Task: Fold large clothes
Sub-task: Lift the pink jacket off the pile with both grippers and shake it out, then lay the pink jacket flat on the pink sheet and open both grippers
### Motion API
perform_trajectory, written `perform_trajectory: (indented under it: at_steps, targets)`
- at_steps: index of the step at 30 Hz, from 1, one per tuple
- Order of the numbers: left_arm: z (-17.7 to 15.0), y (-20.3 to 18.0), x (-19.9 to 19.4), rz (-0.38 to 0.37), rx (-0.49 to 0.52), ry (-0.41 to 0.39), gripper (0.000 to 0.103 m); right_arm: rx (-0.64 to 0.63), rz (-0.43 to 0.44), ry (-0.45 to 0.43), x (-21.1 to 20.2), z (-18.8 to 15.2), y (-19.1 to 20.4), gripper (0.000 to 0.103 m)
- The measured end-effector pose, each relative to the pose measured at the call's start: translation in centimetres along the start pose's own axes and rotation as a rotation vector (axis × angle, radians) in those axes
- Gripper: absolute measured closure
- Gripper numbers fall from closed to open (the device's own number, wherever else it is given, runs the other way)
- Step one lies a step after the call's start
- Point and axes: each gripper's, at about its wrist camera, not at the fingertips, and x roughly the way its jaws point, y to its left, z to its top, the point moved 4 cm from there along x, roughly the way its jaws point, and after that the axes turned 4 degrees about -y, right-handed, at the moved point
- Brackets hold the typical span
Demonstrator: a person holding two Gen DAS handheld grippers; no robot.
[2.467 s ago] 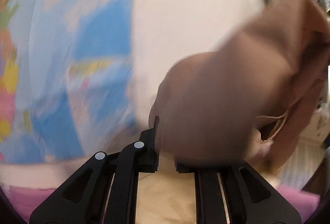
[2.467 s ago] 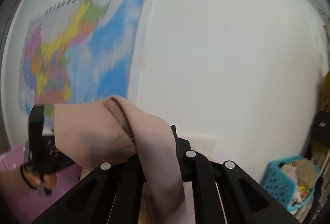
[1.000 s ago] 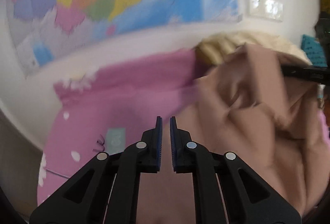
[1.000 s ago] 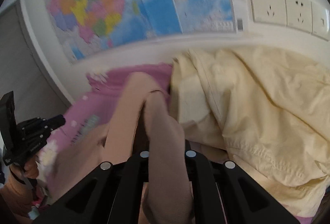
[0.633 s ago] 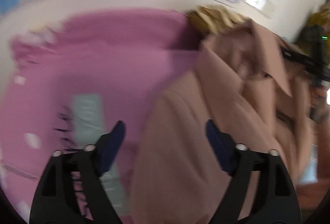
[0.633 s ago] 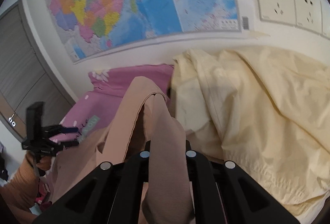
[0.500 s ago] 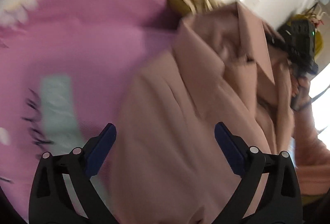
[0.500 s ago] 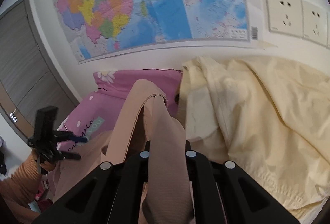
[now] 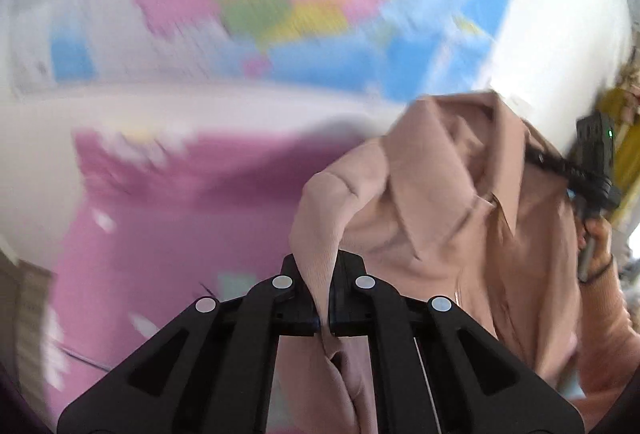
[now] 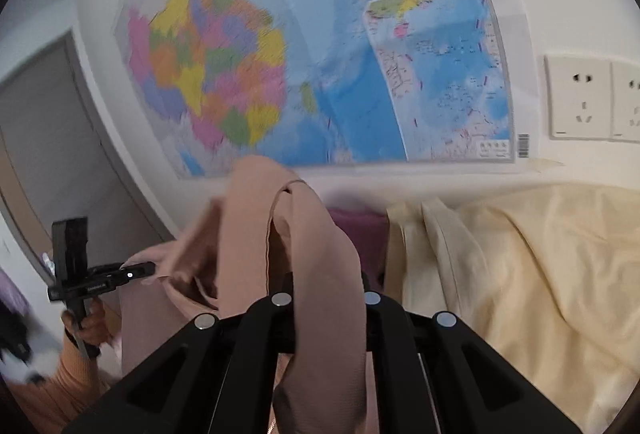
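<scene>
A large tan collared shirt hangs in the air between my two grippers, above a pink bedsheet. My left gripper is shut on a pinched fold of the shirt near its shoulder. My right gripper is shut on another part of the same tan shirt, which drapes over its fingers and hides the tips. The right gripper also shows at the far right of the left wrist view, and the left gripper shows at the left of the right wrist view.
A pale yellow garment lies crumpled on the bed to the right. A colourful map hangs on the white wall behind the bed, with wall sockets to its right. A grey door stands at the left.
My left gripper was open over the shirt half a second ago and has now shut on a fold and lifted it. The right gripper has kept its hold and tilted up toward the wall.
</scene>
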Motion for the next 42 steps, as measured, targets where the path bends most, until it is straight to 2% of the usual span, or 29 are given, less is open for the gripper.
perform_trajectory:
  at_steps: [2, 5, 6, 8, 10, 11, 12, 13, 14, 15, 16, 18, 20, 23, 27, 29, 32, 33, 34, 35, 36, 37, 39, 42]
  targets:
    - [1.2, 1.1, 1.1, 0.050, -0.011, -0.006, 0.100, 0.042, -0.001, 0.022, 3.1, 0.6, -1.2, 0.098]
    - [1.0, 2.4, 5.2, 0.134, -0.003, 0.056, 0.097, 0.091, -0.055, 0.110, 8.5, -0.4, -3.5, 0.098]
    - [-0.1, 2.6, 7.6, 0.191, 0.032, 0.109, 0.095, 0.092, -0.083, 0.138, 9.9, -1.0, -4.2, 0.098]
    - [-2.9, 3.3, 11.5, 0.244, 0.059, 0.223, 0.089, 0.098, -0.160, 0.227, 13.4, -3.1, -6.0, 0.097]
    - [-5.5, 4.1, 14.1, 0.214, 0.037, 0.314, 0.083, 0.088, -0.219, 0.267, 14.8, -4.4, -6.9, 0.096]
    - [-5.9, 4.4, 14.1, 0.186, 0.016, 0.310, 0.078, 0.076, -0.229, 0.266, 15.0, -4.6, -6.9, 0.093]
    - [-6.0, 4.9, 13.4, 0.162, -0.005, 0.291, 0.071, 0.055, -0.225, 0.258, 14.6, -4.6, -6.5, 0.084]
    - [-5.9, 5.6, 12.2, 0.149, -0.028, 0.255, 0.055, 0.037, -0.229, 0.254, 14.2, -4.5, -6.1, 0.074]
    - [-5.7, 5.9, 11.2, 0.138, -0.041, 0.217, 0.043, 0.015, -0.227, 0.249, 13.5, -4.4, -5.5, 0.060]
    - [-5.7, 6.4, 9.9, 0.124, -0.050, 0.184, 0.038, -0.008, -0.216, 0.253, 12.5, -4.2, -4.8, 0.050]
    - [-6.0, 6.8, 8.6, 0.121, -0.052, 0.162, 0.036, -0.035, -0.214, 0.246, 11.1, -4.2, -4.0, 0.045]
    - [-6.8, 7.6, 6.8, 0.121, -0.055, 0.143, 0.035, -0.118, -0.245, 0.197, 7.8, -4.2, -2.3, 0.009]
    - [-8.4, 8.5, 5.7, 0.116, -0.066, 0.156, 0.036, -0.186, -0.255, 0.156, 4.0, -4.9, -0.9, 0.006]
    - [-11.0, 9.0, 5.1, 0.108, -0.079, 0.201, 0.037, -0.190, -0.203, 0.198, 0.9, -7.2, 0.2, 0.006]
    - [-14.2, 9.2, 4.8, 0.026, -0.153, 0.222, 0.037, -0.188, -0.155, 0.318, -2.2, -13.8, 2.2, 0.006]
    - [-15.1, 8.5, 4.7, -0.007, -0.159, 0.221, 0.037, -0.179, -0.124, 0.380, -3.3, -17.2, 3.0, 0.006]
    - [-15.7, 7.2, 4.8, -0.031, -0.155, 0.229, 0.037, -0.217, -0.167, 0.434, -3.8, -20.7, 3.8, 0.006]
    - [-15.7, 7.0, 4.9, -0.036, -0.158, 0.227, 0.037, -0.226, -0.195, 0.452, -3.7, -21.7, 3.6, 0.015]
    - [-15.6, 6.8, 5.0, -0.050, -0.168, 0.224, 0.037, -0.227, -0.210, 0.469, -3.6, -22.3, 3.5, 0.030]
    - [-15.5, 6.7, 5.0, -0.057, -0.175, 0.222, 0.037, -0.215, -0.210, 0.483, -3.4, -22.6, 3.2, 0.078]
    - [-15.3, 6.5, 5.0, -0.059, -0.180, 0.219, 0.037, -0.170, -0.204, 0.483, -3.8, -22.2, 2.7, 0.097]
    - [-15.1, 6.3, 4.9, -0.059, -0.180, 0.215, 0.037, -0.154, -0.222, 0.461, -4.4, -21.4, 2.3, 0.097]
    - [-15.0, 6.2, 4.4, -0.052, -0.166, 0.209, 0.037, -0.152, -0.257, 0.352, -7.1, -18.1, 1.7, 0.100]
    - [-14.5, 5.9, 3.5, -0.028, -0.138, 0.194, 0.036, -0.112, -0.384, 0.169, -12.8, -11.8, -1.3, 0.101]
